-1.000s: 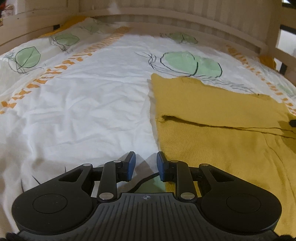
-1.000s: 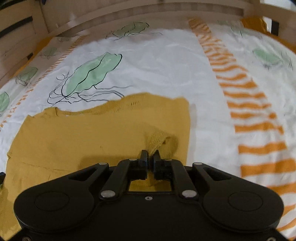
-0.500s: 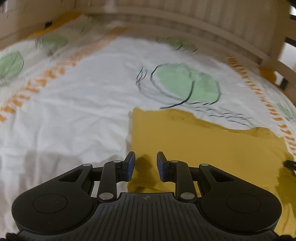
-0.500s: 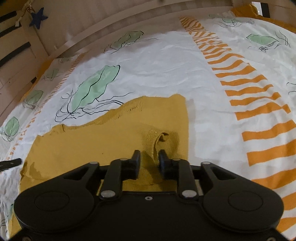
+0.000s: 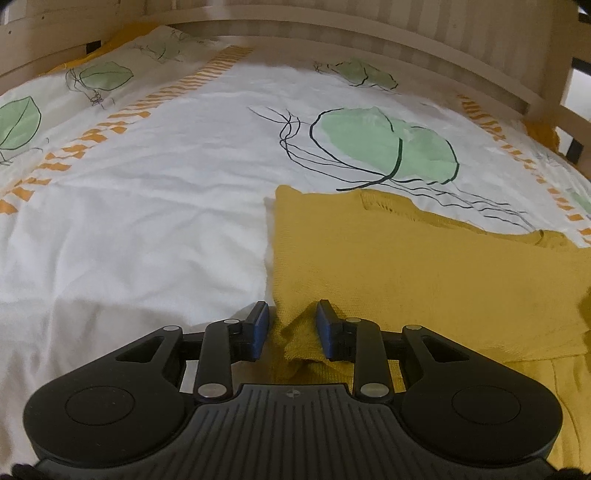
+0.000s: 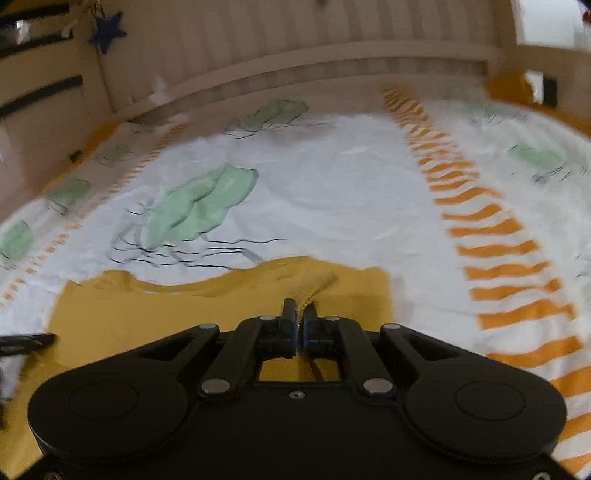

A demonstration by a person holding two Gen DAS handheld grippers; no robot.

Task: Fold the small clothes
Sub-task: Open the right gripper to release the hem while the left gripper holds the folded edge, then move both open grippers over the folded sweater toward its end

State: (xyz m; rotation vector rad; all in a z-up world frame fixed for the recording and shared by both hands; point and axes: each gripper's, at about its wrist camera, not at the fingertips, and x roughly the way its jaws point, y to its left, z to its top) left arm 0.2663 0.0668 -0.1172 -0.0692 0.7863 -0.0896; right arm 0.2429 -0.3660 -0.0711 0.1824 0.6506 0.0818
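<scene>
A mustard-yellow knit garment [image 5: 424,266] lies folded on the bed's white printed cover [image 5: 147,221]. My left gripper [image 5: 291,326] is open, its blue pads either side of a raised bunch of the garment's left front corner. In the right wrist view the garment [image 6: 147,314] spreads to the left, and my right gripper [image 6: 299,325] is shut on a pinched ridge of its cloth near the right edge. The left gripper's tip [image 6: 26,341] shows at that view's left edge.
The cover carries green leaf prints [image 5: 388,147] and orange striped bands [image 6: 498,251]. A wooden slatted bed frame [image 5: 332,40] runs along the far side. A blue star [image 6: 107,31] hangs on the frame at the upper left.
My left gripper moved onto the garment's left corner, cloth now bunched between its open pads. My right gripper opened half a second ago and has shut again on a cloth ridge.
</scene>
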